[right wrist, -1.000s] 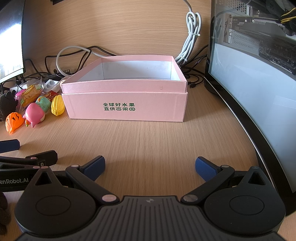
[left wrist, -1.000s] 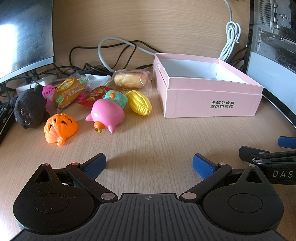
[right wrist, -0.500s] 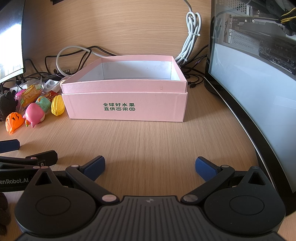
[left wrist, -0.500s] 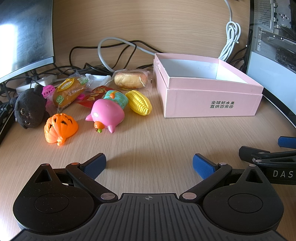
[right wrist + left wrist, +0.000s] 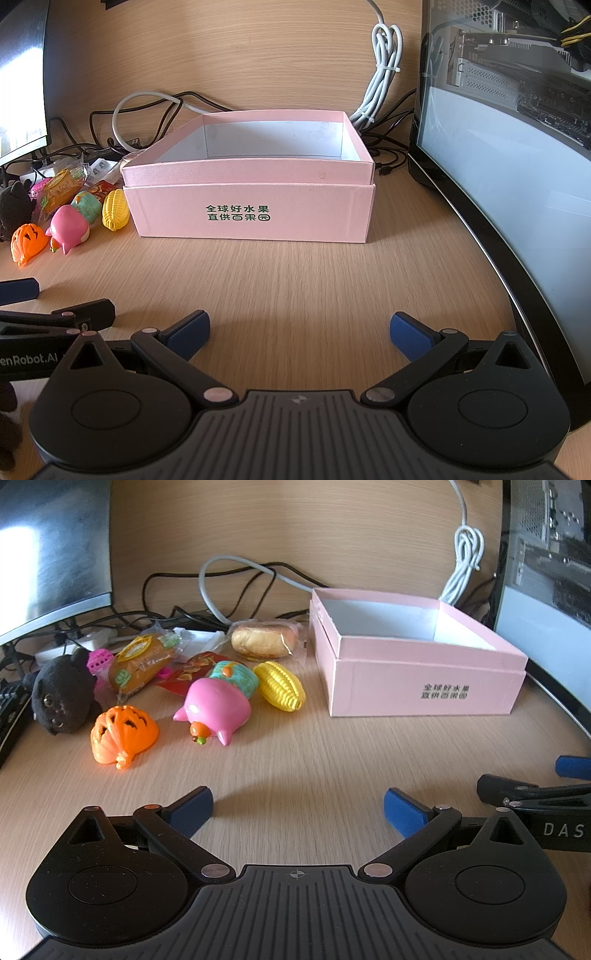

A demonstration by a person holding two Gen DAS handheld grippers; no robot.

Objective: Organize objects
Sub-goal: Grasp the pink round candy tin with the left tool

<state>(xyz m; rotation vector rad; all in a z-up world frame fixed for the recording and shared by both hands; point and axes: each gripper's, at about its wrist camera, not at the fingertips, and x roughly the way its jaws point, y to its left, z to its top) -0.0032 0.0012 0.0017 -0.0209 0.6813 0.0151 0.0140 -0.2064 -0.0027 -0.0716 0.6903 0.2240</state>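
An open pink box (image 5: 424, 686) (image 5: 251, 214) stands on the wooden desk; what I see of its inside is bare. Left of it lie a pink pig toy (image 5: 216, 709), a yellow corn toy (image 5: 282, 686), an orange pumpkin toy (image 5: 122, 734), a black plush (image 5: 61, 698), a wrapped bun (image 5: 264, 640) and snack packets (image 5: 142, 662). My left gripper (image 5: 297, 806) is open and empty, low over the desk in front of the toys. My right gripper (image 5: 299, 328) is open and empty in front of the box.
A monitor (image 5: 51, 550) stands at the back left and a curved monitor (image 5: 509, 177) along the right. Cables (image 5: 236, 587) run behind the toys. A keyboard edge (image 5: 9, 716) shows at far left. Bare desk lies between the grippers and the objects.
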